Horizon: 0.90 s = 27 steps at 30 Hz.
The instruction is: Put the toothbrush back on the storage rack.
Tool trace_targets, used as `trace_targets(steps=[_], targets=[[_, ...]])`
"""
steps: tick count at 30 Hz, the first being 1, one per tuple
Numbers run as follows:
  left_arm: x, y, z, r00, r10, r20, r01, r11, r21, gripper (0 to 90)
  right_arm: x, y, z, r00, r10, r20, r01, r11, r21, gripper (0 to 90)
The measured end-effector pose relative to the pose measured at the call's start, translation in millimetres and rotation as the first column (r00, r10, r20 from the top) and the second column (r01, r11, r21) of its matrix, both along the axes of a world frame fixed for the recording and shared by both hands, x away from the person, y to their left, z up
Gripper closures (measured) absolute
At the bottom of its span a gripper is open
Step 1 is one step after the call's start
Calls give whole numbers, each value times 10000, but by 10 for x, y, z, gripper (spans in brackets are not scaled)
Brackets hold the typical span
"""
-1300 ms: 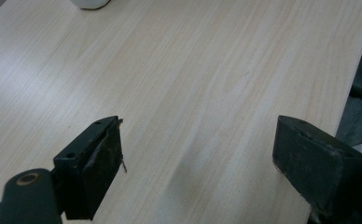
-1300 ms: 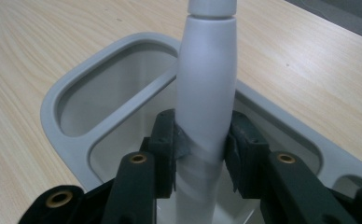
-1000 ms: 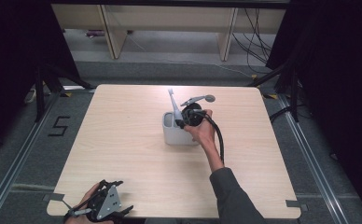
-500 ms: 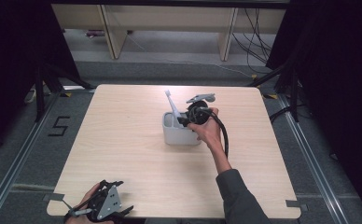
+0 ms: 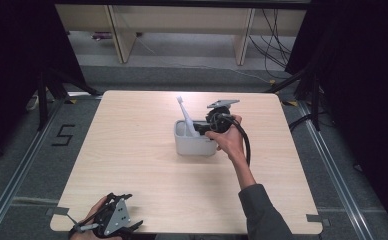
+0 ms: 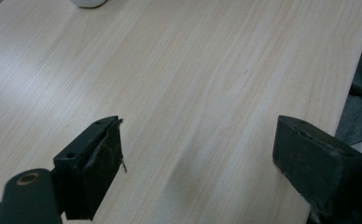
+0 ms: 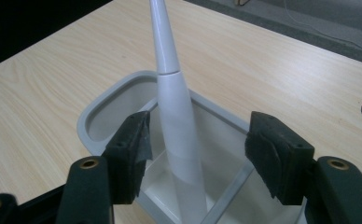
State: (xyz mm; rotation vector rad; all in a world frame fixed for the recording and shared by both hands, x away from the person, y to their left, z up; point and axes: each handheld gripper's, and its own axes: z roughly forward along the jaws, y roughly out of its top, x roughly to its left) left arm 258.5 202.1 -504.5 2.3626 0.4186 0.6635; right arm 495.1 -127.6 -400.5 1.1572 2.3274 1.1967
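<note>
In the high view, the right tongs (image 5: 208, 128) are hovering at the three o'clock side of the white holder (image 5: 194, 145) at the centre of the table (image 5: 132, 165), where a white toothbrush (image 5: 186, 116) is leaning toward eleven o'clock. The left tongs (image 5: 132, 226) are resting at the seven o'clock corner.

In the left gripper view, the left tongs (image 6: 198, 158) are gaping wide over bare table (image 6: 193, 70).

In the right gripper view, the right tongs (image 7: 198, 149) have just been opening, their pads standing clear of the toothbrush (image 7: 174, 107) between them in the holder (image 7: 104, 112).

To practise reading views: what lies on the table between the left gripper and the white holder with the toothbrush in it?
Nothing: the high view shows bare table from the left gripper to the white holder.
</note>
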Motion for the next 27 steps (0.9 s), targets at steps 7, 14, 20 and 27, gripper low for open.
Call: trace_targets(steps=[7, 14, 20, 27], targets=[[-3, -2, 0, 10000, 16, -8, -16, 10000, 38, 154, -120, -72, 86, 9994, 172, 285, -178, 9996, 228, 378], [-3, -1, 0, 10000, 21, -1, -21, 10000, 52, 154, -193, -100, 102, 9985, 323, 441, -337, 9989, 313, 365], [-5, -4, -7, 10000, 64, -16, -65, 9999, -85, 154, -262, -161, 126, 9989, 269, 389, -280, 9992, 300, 354], [-3, -2, -4, 10000, 21, -32, -21, 10000, -14, 154, -365, -228, 122, 9991, 215, 366, -231, 9988, 427, 340]])
